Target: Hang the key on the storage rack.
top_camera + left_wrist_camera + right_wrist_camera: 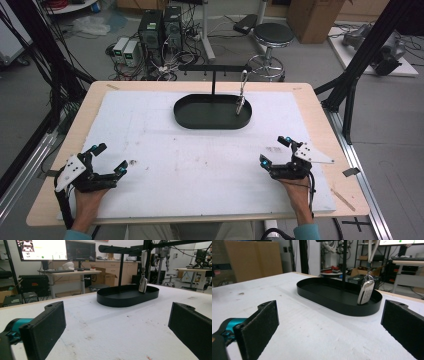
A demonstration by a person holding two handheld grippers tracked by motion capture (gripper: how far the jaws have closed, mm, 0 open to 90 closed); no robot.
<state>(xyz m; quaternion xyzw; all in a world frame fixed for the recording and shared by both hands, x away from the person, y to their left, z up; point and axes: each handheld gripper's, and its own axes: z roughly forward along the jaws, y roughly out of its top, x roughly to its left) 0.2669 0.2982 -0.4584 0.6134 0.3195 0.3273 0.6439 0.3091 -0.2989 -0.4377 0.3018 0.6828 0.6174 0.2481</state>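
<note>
One key fob [240, 105] is hanging upright, long axis vertical, over the right end of one black tray [200, 121], upper centre. Left gripper [106, 158] and right gripper [274, 150] are resting wide apart, empty, at the lower corners.

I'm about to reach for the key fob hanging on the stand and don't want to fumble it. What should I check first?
1. Left gripper open and holding nothing: ok.
2. Right gripper open and holding nothing: ok.
3. Key fob hangs on its strap from the stand's crossbar, lower end just above or touching the tray floor: ok.
4. Bare white mat between right gripper and black oval tray: ok.
5. How the strap fastens to the crossbar: cannot tell.
6. Stand's post upright in the tray: ok.
</note>
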